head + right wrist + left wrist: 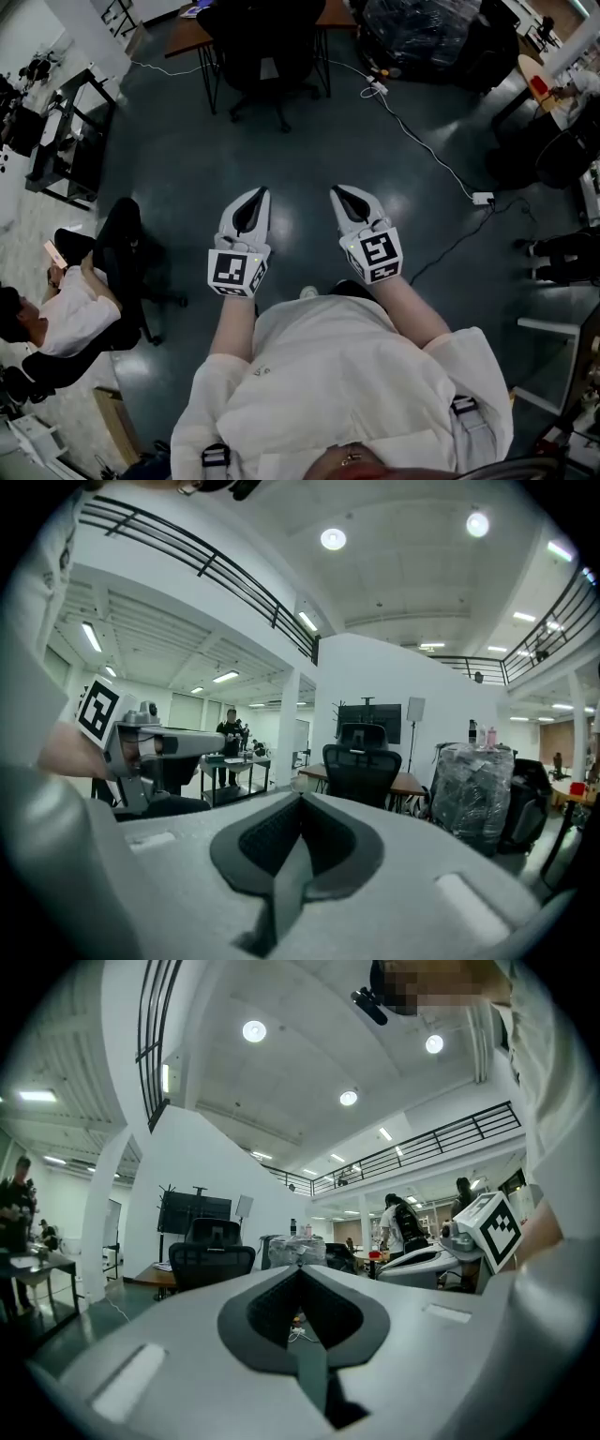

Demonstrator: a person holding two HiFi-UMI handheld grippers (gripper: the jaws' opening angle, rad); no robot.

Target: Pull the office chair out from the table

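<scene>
Head view: a dark floor (309,141) fills the frame. At its far edge stands the table (187,36), with the chair (258,56) pushed in at its near side, back toward the camera. A plastic-wrapped bundle (412,33) sits to the right of the table. A seated person (66,314) is at lower left. The left gripper (255,197) and right gripper (342,194) are held side by side in front of the operator, well apart from the chair and touching nothing. Only this view shows the cable (422,141) crossing the floor to a power strip (483,198).

Gripper views: each looks level across the room to the chair and table, and shows a screen (368,722) on a stand behind them and a railing (206,560) overhead, both outside the head view. Each also shows its own jaws pressed together with nothing between them. The left gripper view catches the right gripper at its right edge; the right gripper view catches the left gripper at its left edge.
</scene>
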